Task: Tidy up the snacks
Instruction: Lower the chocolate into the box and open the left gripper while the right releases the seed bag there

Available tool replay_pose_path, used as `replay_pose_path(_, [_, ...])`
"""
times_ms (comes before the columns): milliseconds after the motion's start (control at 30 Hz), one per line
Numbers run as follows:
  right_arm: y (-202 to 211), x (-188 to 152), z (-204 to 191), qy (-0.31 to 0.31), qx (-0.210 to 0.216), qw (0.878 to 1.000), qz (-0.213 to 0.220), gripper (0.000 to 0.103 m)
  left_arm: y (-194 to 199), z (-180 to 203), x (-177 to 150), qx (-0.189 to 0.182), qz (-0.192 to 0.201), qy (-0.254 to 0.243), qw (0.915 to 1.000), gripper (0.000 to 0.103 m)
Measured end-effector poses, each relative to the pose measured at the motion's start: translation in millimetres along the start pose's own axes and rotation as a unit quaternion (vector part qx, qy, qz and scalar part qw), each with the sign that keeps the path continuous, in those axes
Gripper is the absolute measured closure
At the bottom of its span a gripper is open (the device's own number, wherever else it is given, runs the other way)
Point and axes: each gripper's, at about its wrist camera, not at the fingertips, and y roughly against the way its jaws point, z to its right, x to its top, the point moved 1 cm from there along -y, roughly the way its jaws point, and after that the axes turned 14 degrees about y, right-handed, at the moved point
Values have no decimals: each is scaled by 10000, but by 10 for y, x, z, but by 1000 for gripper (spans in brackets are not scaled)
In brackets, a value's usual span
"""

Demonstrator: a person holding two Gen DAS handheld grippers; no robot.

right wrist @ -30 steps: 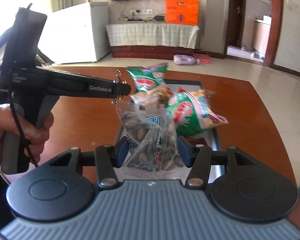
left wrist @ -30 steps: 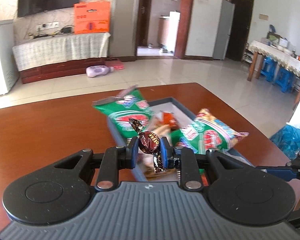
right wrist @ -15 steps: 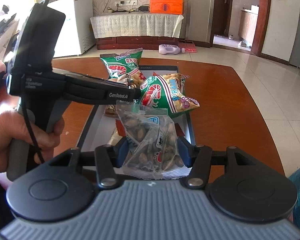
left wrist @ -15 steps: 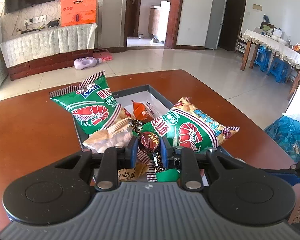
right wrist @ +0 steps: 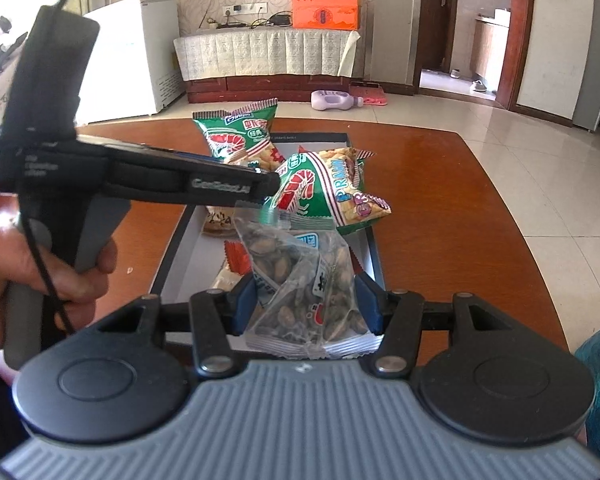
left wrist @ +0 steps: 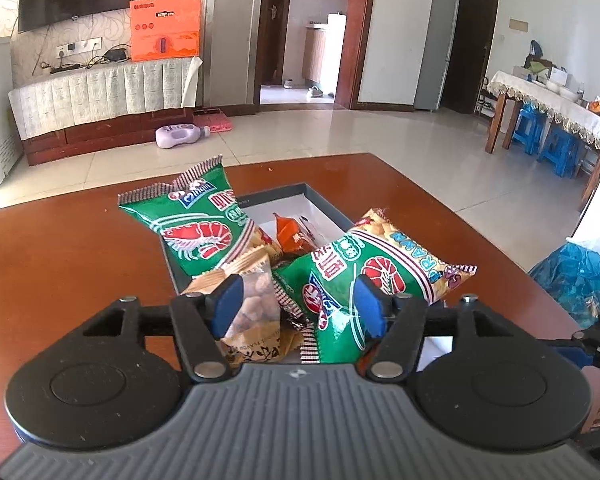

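Left claw (left wrist: 296,306): jaws opening, nothing gripped, over near end of tray (left wrist: 300,194) | Right claw (right wrist: 306,306): clenched on seed packet (right wrist: 306,288), upright, held above tray's near end on bench (right wrist: 440,184); drop lies straight ahead and down.

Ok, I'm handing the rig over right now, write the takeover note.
Left gripper: jaws opening above the tray, nothing pinched; the small candy lies below among the snacks.
Right gripper: shut on the seed packet, held over the tray's near end.
In tray: two green prawn-cracker bags, peanut pack, orange sachet.
Left: place the seed packet.
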Motion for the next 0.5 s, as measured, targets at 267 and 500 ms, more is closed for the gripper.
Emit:
replay_pose_path(267, [-107, 60, -108, 90, 71, 9999, -12, 47, 233, -170, 86, -10, 201, 99, 9997, 32])
replay_pose_path(500, [-249, 124, -193, 208, 14, 9997, -138, 47, 366, -220, 88, 39, 293, -34, 9996, 31])
